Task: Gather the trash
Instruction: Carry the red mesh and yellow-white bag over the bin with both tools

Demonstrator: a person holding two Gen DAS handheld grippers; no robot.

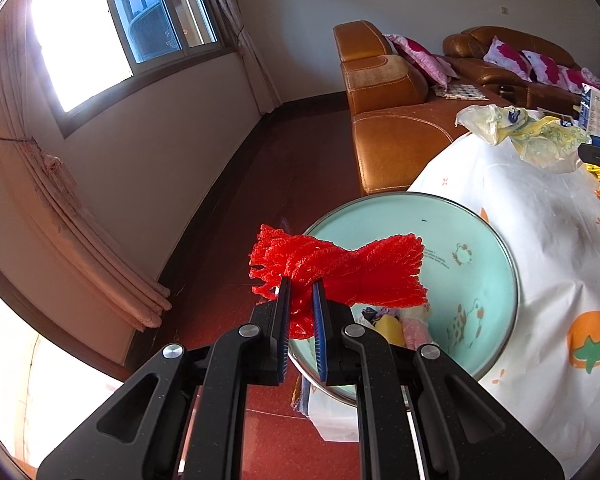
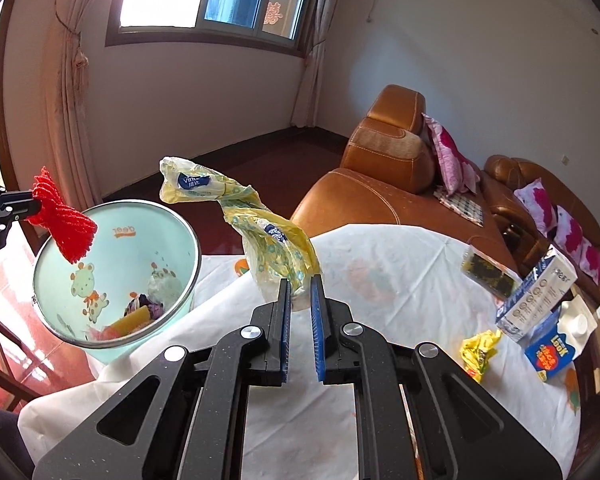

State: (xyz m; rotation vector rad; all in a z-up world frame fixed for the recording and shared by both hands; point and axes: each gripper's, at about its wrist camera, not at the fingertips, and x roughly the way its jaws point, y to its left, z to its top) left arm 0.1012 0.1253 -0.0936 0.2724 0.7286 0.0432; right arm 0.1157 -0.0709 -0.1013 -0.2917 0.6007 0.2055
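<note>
My left gripper [image 1: 301, 285] is shut on a red foam net [image 1: 340, 270] and holds it over the near rim of a mint green bin [image 1: 480, 248] with cartoon animals. The bin holds several scraps at its bottom. From the right wrist view, the red foam net [image 2: 62, 214] hangs at the bin's [image 2: 172, 248] left rim, with the left gripper [image 2: 30, 206] behind it. My right gripper [image 2: 300, 280] is shut on a crumpled yellow plastic wrapper [image 2: 268, 240] that stands up above the white tablecloth [image 2: 380, 280], just right of the bin.
On the table's right side lie a crumpled yellow wrapper [image 2: 478, 350], a white and blue carton [image 2: 540, 292], a blue milk carton [image 2: 556, 344] and a dark snack packet [image 2: 488, 272]. A brown leather sofa [image 2: 384, 176] with pink cushions stands behind the table.
</note>
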